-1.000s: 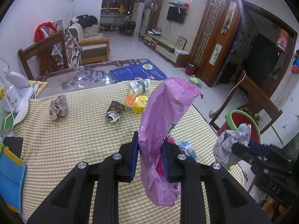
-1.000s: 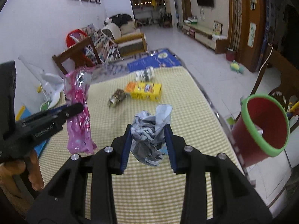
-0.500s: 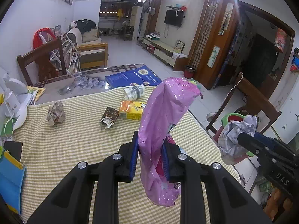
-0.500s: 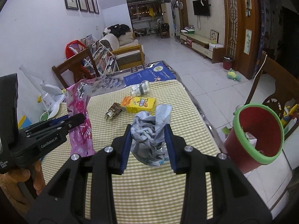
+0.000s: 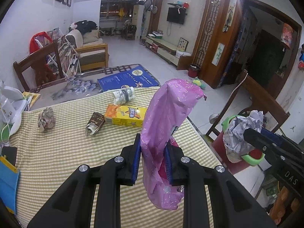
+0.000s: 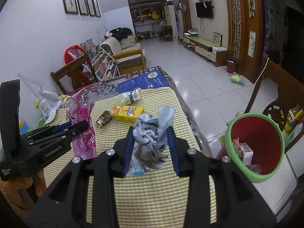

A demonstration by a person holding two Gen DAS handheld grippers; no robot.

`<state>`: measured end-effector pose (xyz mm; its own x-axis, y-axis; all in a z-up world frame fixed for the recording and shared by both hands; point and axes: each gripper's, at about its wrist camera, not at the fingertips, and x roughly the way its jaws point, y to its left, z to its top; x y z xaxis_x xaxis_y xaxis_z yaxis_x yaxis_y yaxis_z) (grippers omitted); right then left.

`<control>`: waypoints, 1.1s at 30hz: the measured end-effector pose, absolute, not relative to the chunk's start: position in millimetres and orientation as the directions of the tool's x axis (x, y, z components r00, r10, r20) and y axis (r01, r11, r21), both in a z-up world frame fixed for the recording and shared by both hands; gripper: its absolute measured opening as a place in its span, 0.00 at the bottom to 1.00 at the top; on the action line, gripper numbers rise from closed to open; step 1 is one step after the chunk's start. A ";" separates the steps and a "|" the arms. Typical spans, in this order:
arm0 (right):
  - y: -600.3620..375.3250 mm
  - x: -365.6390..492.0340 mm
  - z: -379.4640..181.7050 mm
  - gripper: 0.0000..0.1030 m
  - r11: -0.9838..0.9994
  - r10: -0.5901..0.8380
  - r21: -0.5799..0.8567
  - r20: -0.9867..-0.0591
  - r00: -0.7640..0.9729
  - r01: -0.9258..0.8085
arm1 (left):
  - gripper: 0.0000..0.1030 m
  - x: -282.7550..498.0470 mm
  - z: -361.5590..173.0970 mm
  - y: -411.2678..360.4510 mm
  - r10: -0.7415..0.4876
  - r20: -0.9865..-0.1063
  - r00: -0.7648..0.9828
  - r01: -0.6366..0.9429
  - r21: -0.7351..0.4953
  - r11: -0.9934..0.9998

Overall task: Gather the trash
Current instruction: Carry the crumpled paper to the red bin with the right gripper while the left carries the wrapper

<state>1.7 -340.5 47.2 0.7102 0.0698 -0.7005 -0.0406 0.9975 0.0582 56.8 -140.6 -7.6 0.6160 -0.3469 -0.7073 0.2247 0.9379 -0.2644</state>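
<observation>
My left gripper (image 5: 152,152) is shut on a pink plastic wrapper (image 5: 167,114) that stands up above the striped tablecloth (image 5: 66,152). My right gripper (image 6: 150,140) is shut on a crumpled grey paper ball (image 6: 152,133). In the left wrist view that paper ball (image 5: 241,133) hangs in front of the red bin with a green rim (image 5: 252,157). The same bin (image 6: 256,144) stands off the table's right edge with some trash inside. In the right wrist view the left gripper (image 6: 83,126) holds the pink wrapper (image 6: 83,125) at the left.
On the cloth lie a yellow box (image 5: 125,115), a brown carton (image 5: 95,122), a crushed cup (image 5: 123,95), a paper ball (image 5: 46,118) and a blue book (image 5: 127,79). Wooden chairs (image 5: 266,104) stand beside the table. A white lamp (image 6: 47,98) is at the left.
Both grippers have drawn back and to the right with their loads. The red bin now shows larger and nearer in the right wrist view; the paper ball now overlaps it in the left wrist view.
</observation>
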 end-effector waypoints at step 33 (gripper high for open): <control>-466.4 33.4 49.0 0.33 0.978 0.201 0.114 -0.725 0.659 -0.173 | 0.21 67.2 -0.8 -273.3 -0.248 -0.746 0.617 0.097 -0.241 0.966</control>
<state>33.4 -466.4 49.0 0.6592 0.2012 -0.7246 -0.1734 0.9783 0.1139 67.2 -273.3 -0.8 0.6173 -0.2484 -0.7464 0.0975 0.9657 -0.2408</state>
